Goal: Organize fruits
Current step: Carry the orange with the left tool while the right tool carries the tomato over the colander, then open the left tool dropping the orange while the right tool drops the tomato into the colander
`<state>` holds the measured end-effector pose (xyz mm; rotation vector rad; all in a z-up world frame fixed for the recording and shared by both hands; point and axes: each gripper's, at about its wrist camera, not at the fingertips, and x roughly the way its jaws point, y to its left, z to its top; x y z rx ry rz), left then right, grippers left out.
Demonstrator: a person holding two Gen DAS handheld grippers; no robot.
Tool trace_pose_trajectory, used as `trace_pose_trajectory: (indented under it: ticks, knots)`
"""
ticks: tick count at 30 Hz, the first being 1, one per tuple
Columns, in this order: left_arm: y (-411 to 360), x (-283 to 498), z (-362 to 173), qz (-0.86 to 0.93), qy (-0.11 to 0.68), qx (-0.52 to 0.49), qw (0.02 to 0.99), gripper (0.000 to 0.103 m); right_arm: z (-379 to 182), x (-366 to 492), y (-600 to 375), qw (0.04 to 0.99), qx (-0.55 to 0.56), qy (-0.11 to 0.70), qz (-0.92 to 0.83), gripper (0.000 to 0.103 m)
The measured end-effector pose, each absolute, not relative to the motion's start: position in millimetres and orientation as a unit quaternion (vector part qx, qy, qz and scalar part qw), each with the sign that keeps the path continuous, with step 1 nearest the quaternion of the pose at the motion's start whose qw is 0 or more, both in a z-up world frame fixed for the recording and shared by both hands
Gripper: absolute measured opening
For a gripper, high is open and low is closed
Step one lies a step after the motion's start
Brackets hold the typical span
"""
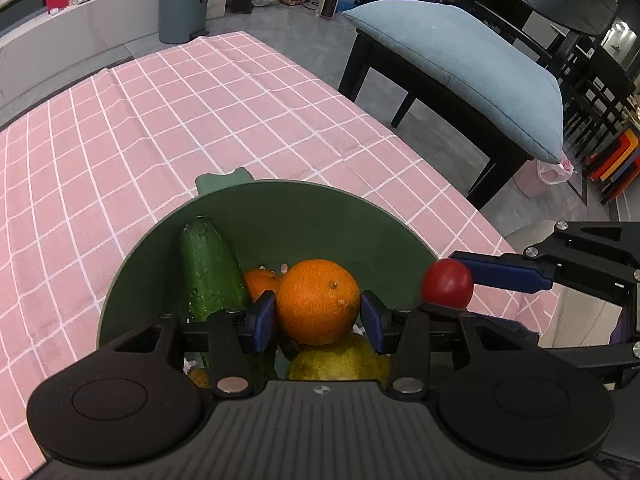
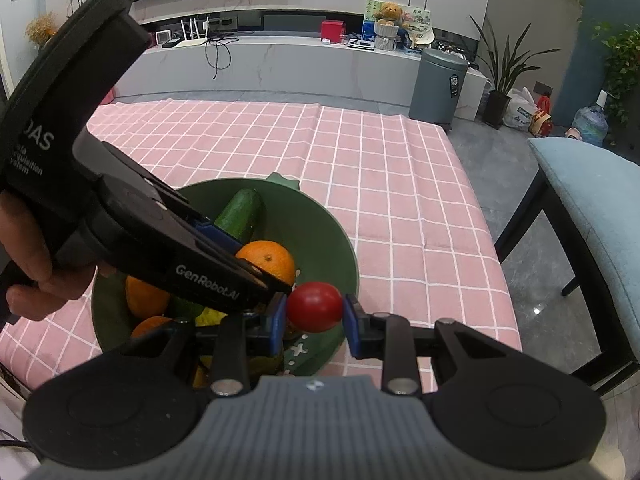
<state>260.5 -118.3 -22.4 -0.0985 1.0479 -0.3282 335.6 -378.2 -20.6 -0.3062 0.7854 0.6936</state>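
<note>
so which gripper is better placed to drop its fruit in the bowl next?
Left, probably. The left gripper holds its orange right over the green bowl; the right gripper holds the tomato near the rim.

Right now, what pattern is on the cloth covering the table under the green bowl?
Pink tablecloth with a white grid of thin lines; clearest in the right wrist view.

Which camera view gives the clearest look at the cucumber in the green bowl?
The left wrist view: the cucumber shows most of its length, leaning against the green bowl's wall. In the right wrist view only its upper end shows; the left gripper covers the rest.
</note>
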Motion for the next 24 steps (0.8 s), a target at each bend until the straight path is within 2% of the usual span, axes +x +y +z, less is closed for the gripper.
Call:
trace_pose_trajectory:
  ticks: [8, 16, 24]
  knots:
    - [-111.1, 254.3, -22.0, -0.155, 0.5, -0.065, 0.85, 0.059, -19.9, 335.4, -378.6, 0.853, -0.147, 0.376, 0.332, 0.026]
    - [-87.6, 219.5, 12.9, -0.115, 0.44, -0.022, 0.89, 0.059, -16.5, 339.7, -364.1, 0.843, -0.15, 0.372, 0.359, 0.026]
    - [-55.1, 201.3, 14.0, -0.067, 0.44, -0.041, 0.895, 0.059, -29.3, 352.4, -331.3, 0.819, -0.153, 0.397, 0.384, 0.027]
